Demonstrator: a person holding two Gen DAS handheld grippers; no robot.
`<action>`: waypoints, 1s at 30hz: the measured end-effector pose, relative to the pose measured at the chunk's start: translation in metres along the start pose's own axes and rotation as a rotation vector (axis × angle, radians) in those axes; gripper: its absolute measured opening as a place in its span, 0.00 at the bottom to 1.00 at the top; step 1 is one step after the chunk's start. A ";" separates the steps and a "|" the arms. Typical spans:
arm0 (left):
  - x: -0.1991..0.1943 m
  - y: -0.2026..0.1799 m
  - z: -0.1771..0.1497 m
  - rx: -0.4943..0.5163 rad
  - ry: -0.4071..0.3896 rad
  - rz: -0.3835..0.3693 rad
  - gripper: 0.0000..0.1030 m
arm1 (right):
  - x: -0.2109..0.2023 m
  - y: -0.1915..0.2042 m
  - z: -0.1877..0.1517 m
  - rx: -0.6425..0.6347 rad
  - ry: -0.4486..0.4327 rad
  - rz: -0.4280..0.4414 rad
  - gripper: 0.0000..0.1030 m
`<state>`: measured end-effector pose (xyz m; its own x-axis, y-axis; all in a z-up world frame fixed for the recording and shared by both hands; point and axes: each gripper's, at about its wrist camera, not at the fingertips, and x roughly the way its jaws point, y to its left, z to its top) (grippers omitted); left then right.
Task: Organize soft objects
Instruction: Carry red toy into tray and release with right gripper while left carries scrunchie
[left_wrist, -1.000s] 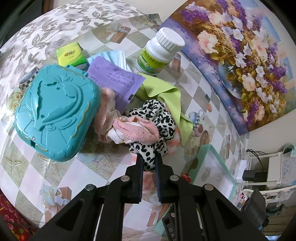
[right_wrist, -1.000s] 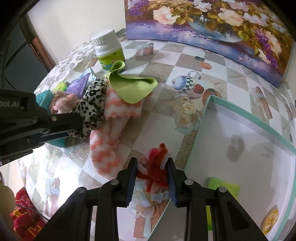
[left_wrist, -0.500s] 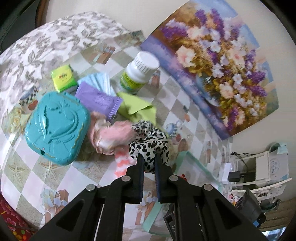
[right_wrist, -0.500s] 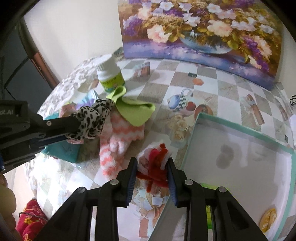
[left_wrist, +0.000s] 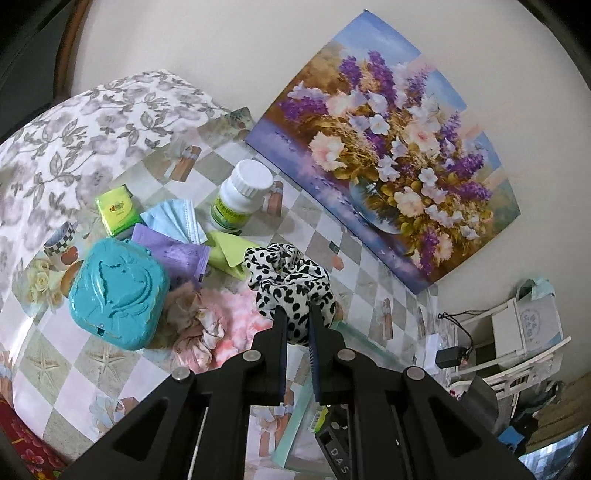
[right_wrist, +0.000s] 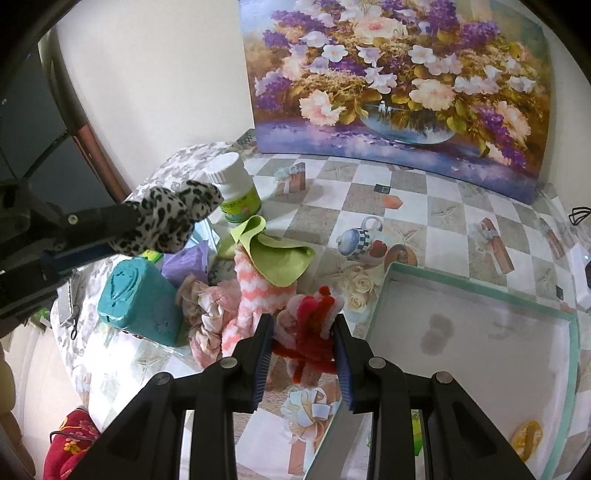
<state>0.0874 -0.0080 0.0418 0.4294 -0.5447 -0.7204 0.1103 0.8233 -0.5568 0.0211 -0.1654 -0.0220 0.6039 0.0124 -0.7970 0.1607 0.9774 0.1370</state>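
Note:
My left gripper (left_wrist: 295, 321) is shut on a black-and-white leopard-print scrunchie (left_wrist: 291, 280) and holds it high above the table; it also shows in the right wrist view (right_wrist: 170, 218). My right gripper (right_wrist: 304, 332) is shut on a red and white fuzzy scrunchie (right_wrist: 310, 325), held above the table beside the left edge of the white box (right_wrist: 480, 332). A pink scrunchie (left_wrist: 192, 325), a pink-and-white fuzzy sock (right_wrist: 255, 299) and a green cloth (right_wrist: 277, 258) lie on the table.
A teal case (left_wrist: 118, 291), a purple packet (left_wrist: 173, 254), a blue face mask (left_wrist: 173, 221), a green tissue pack (left_wrist: 116, 210) and a white bottle (left_wrist: 240, 199) crowd the left. A flower painting (right_wrist: 399, 74) leans on the wall. The box holds a small yellow item (right_wrist: 526, 435).
Both grippers have risen. The left one has lifted the leopard scrunchie off the pile, and the right one has lifted the red scrunchie off the table.

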 end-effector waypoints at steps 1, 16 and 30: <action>0.002 -0.001 -0.001 0.004 0.007 0.000 0.10 | 0.001 -0.001 -0.001 0.000 0.004 -0.008 0.32; 0.030 -0.045 -0.024 0.170 0.049 -0.044 0.10 | -0.009 -0.084 -0.013 0.238 -0.014 -0.215 0.32; 0.064 -0.109 -0.080 0.462 0.116 -0.060 0.10 | -0.036 -0.184 -0.049 0.526 -0.020 -0.400 0.32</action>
<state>0.0316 -0.1452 0.0229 0.3103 -0.5860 -0.7486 0.5301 0.7603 -0.3754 -0.0687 -0.3353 -0.0469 0.4323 -0.3393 -0.8354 0.7324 0.6726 0.1058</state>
